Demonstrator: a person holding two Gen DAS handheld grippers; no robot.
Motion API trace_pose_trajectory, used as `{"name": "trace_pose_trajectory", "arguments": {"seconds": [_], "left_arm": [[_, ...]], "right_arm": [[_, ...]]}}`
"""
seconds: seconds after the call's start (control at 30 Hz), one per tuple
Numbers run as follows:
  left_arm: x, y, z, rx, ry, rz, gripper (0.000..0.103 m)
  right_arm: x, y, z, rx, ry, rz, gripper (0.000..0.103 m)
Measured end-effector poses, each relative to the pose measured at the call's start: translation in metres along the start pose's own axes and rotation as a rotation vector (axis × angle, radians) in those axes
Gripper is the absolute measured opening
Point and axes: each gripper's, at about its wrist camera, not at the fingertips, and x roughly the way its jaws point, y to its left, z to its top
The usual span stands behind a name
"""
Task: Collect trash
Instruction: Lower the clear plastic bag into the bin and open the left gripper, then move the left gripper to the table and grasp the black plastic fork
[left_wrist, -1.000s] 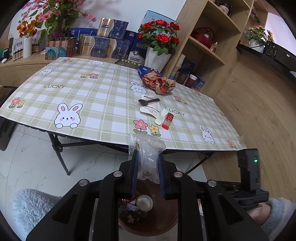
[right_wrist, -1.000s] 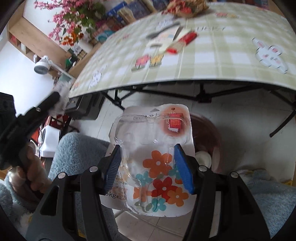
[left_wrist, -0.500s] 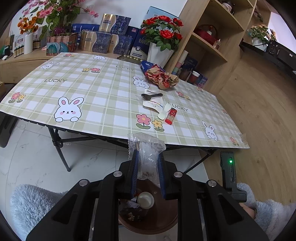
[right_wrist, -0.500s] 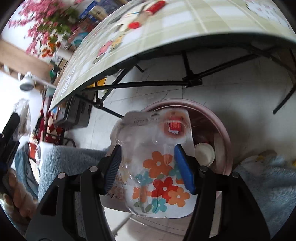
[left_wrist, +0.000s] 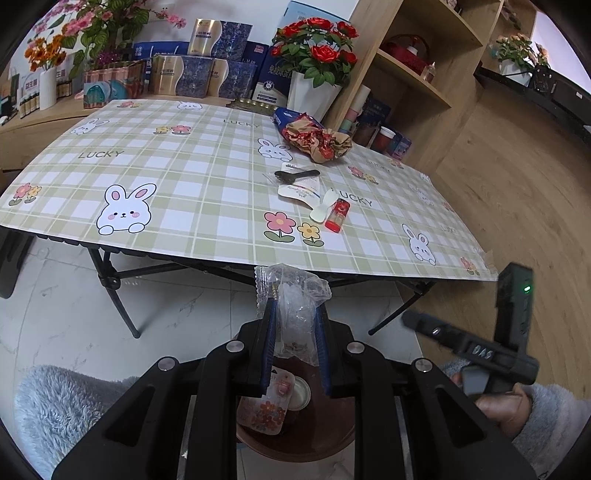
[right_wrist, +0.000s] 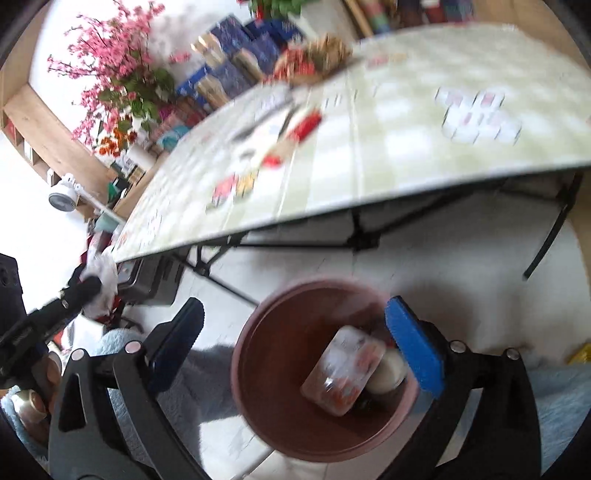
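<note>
A round brown bin (right_wrist: 321, 373) stands on the pale floor just in front of a folding table (left_wrist: 207, 177), and everything here is placed relative to that bin.

The right gripper (right_wrist: 295, 343) is held above the bin with its jaws opening wide; nothing is between them. A flowered plastic package (right_wrist: 343, 373) lies inside the bin, beside a small white cup (right_wrist: 388, 369). The right wrist view is blurred.

The left gripper (left_wrist: 293, 332) is held above the bin too, its jaws narrowly closed on a crumpled clear wrapper (left_wrist: 295, 295), which sticks up past the fingertips.

The step in hand is judged to be dropping the wrapper. It would be done well if the left gripper were centred over the bin's mouth before the jaws are parted, since a light film can cling to a pad or drift past the rim.

More trash is left on the table beyond the bin: a crumpled brown and red paper bag (left_wrist: 319, 138), a dark spoon (left_wrist: 295, 175) on a white packet (left_wrist: 299, 188), a white scoop (left_wrist: 321, 206) and a small red tube (left_wrist: 337, 216).

The word "LUCKY" is printed several times on the checked tablecloth. Writing on the boxes behind the table is too small to be read.
</note>
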Motion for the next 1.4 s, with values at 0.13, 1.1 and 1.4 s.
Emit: {"name": "trace_pose_trajectory", "arguments": {"seconds": [0.13,1.1,1.4], "left_arm": [[0.004,-0.004,-0.001,0.019,0.011,0.002,0.020],[0.040,-0.037,-0.026,0.121,0.100,-0.002,0.066],[0.029,-0.020,-0.019,0.065,0.025,0.095,0.082]], "right_arm": [[-0.023,0.002,0.008,-0.092,-0.107,-0.058,0.097],[-0.035,-0.008,-0.014,-0.111,-0.249,-0.099,0.097],[-0.027,-0.011,-0.015,-0.092,-0.213,-0.132,0.097]]}}
